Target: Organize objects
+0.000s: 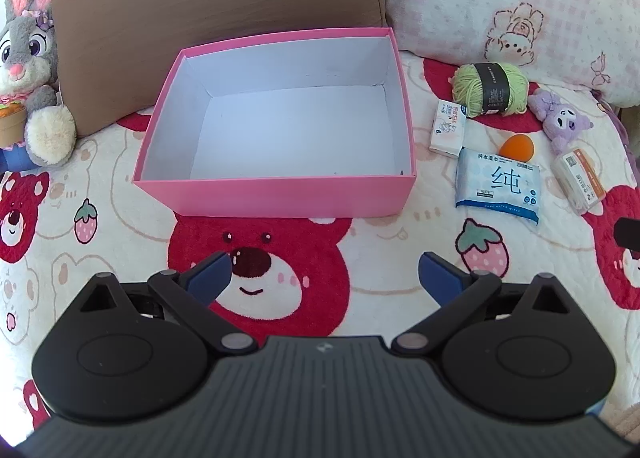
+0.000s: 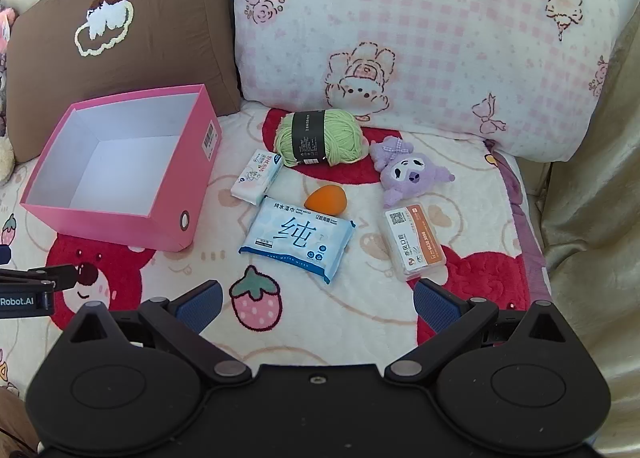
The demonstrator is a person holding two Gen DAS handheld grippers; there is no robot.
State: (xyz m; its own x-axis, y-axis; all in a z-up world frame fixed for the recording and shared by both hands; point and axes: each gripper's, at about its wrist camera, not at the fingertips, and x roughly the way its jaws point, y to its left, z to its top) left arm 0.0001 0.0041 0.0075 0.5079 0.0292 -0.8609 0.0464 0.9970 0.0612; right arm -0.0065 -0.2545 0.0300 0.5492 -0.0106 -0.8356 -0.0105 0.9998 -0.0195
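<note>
In the left wrist view, a rigid pink box with white inner walls is sitting mid-frame on a fleecy bear-print blanket, a plush rabbit leaning at upper left. The left gripper is hovering with fingers spread wide, gripping nothing.

In the right wrist view, green yarn, a glossy wipes pack, an orange egg-shaped sponge and a purple plush are lying at centre, right of the box. The right gripper is hanging splayed, empty.

black ribbed gripper bodies, round side discs, silver pivot screws, blue textured pads
</note>
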